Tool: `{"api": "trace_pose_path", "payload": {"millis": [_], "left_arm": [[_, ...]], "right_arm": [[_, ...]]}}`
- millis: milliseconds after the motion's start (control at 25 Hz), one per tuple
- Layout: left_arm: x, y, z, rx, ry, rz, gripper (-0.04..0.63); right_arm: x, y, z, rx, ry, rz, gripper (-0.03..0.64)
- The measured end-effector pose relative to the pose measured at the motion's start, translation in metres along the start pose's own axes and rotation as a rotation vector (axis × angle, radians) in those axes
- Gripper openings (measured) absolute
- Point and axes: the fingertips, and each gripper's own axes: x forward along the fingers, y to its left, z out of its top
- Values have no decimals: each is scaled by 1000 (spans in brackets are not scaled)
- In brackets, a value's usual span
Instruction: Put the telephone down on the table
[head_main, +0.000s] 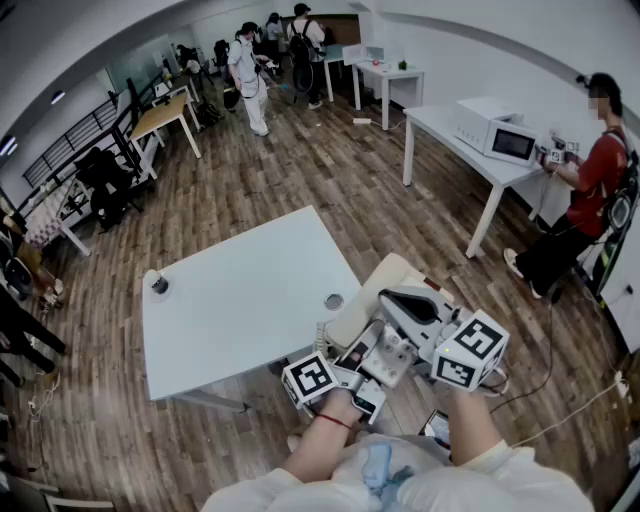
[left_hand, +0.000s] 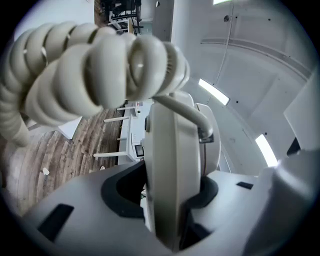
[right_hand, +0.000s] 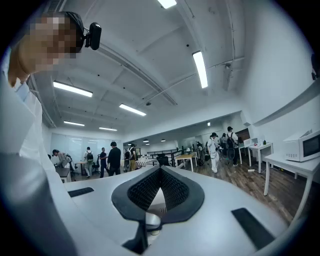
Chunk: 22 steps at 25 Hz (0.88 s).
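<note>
A beige telephone (head_main: 372, 290) hangs in the air just past the right edge of the white table (head_main: 250, 300), its coiled cord (head_main: 322, 335) drooping by the table's corner. My left gripper (head_main: 365, 350) grips the telephone's near edge. In the left gripper view the telephone (left_hand: 172, 175) stands on edge, clamped between the jaws of the left gripper (left_hand: 170, 200), and the cord (left_hand: 90, 65) loops at the top left. To the right of the telephone, my right gripper (head_main: 405, 300) is shut and holds nothing. The right gripper view shows the right gripper (right_hand: 159, 192) with its pads together.
The table carries a small dark object (head_main: 158, 285) at its left corner and a round thing (head_main: 333, 300) near its right edge. A person in red (head_main: 590, 180) stands by a white table holding a microwave (head_main: 500, 135). Several people stand at the back of the room (head_main: 250, 70).
</note>
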Motion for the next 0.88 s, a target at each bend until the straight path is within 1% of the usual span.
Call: {"api": "trace_pose_path", "payload": {"millis": [80, 480, 720, 880], "left_arm": [[2, -1, -3, -8, -4, -7, 173], [0, 2, -8, 2, -1, -2, 173], [-3, 1, -3, 0, -8, 2, 173], [-3, 1, -2, -12, -21, 1, 173]], "right_arm": [[-1, 0, 0, 1, 0, 1, 31], [-2, 2, -4, 5, 0, 18, 31], [1, 11, -1, -13, 1, 57, 32], [-1, 11, -1, -20, 9, 65, 34]]}}
